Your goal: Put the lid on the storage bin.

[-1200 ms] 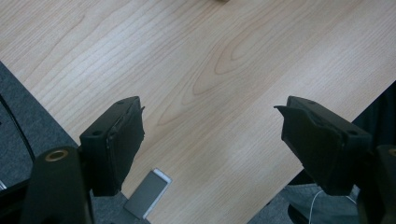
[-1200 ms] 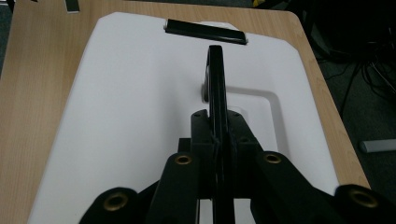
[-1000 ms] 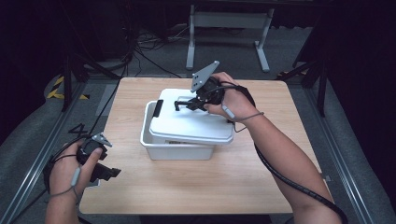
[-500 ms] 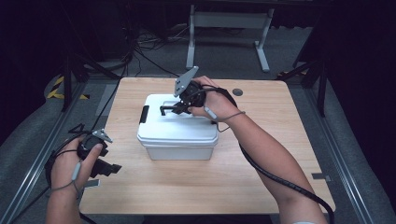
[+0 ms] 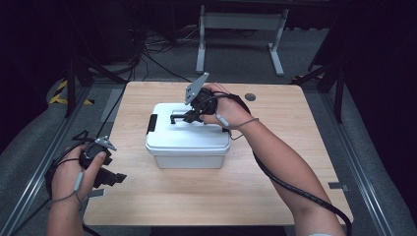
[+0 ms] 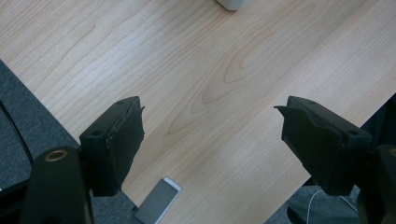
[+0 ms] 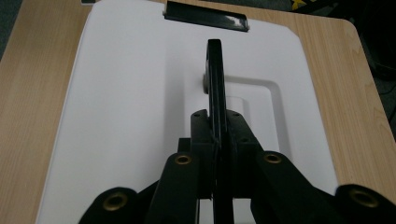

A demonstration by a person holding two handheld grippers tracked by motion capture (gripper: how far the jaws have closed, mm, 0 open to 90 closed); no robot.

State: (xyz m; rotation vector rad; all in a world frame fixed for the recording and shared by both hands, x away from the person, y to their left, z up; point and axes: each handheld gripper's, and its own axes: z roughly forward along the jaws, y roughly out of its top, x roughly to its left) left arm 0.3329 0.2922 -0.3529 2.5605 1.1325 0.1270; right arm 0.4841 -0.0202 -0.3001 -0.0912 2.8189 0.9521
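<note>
Atop the white box (image 7: 140, 116), right hand-held gripper (image 7: 215, 140) clamping the partly hidden black handle (image 7: 214, 79).

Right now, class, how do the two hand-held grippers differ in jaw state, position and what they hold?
The right hand-held gripper is shut on the handle of the white box's lid; the left hand-held gripper stands open with nothing between its jaws. The right is over the box; the left is over the table near its edge. Both have black jaws.
</note>
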